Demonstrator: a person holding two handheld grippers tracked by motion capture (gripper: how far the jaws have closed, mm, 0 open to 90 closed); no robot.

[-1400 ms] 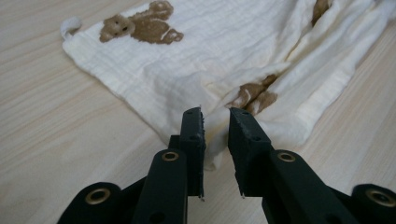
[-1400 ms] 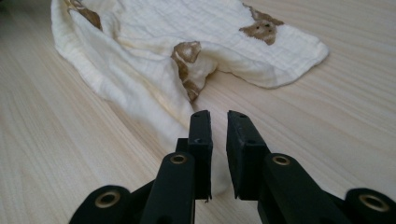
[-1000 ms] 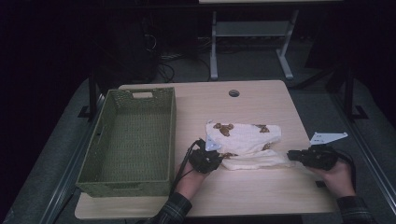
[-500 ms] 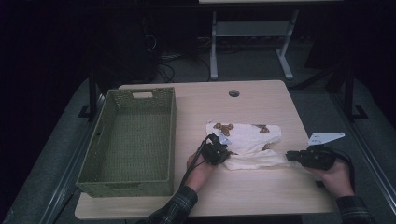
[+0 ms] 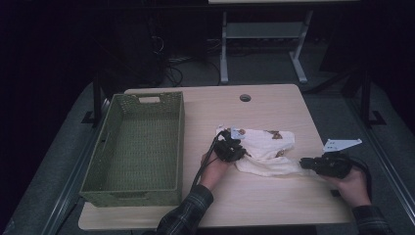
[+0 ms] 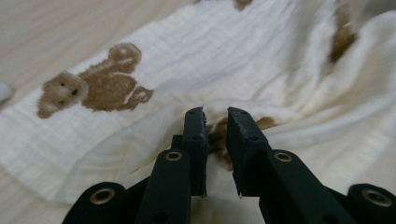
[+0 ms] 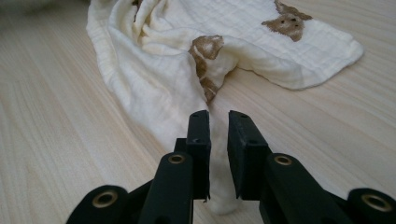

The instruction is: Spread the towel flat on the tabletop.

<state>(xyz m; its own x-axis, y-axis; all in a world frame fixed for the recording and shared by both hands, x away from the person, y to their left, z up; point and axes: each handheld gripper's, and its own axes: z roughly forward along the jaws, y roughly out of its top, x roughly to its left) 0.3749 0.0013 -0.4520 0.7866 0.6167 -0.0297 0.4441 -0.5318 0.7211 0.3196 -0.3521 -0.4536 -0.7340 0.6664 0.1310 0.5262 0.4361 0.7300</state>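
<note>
A cream cloth [image 5: 266, 147] printed with brown bears lies crumpled on the wooden table [image 5: 274, 107], right of centre. My left gripper [image 5: 235, 147] rests over its left end. In the left gripper view its jaws [image 6: 215, 112] stand slightly apart with a raised fold of the cloth [image 6: 233, 60] between the tips; they have just been opening and the pads do not press it. My right gripper [image 5: 303, 164] lies low at the cloth's right end. There a thin tail of the cloth [image 7: 154, 56] runs between the jaws [image 7: 218, 116], which are shut on it.
A green woven basket [image 5: 181, 142] with nothing in it stands on the left half of the table. A round cable hole [image 5: 245, 98] sits near the far edge. Bare wood stretches in front of the cloth toward the near edge.
My left gripper has moved right and away from me, from the cloth's left edge onto the cloth. The cloth's left end has bunched up. The right gripper has stayed put.
</note>
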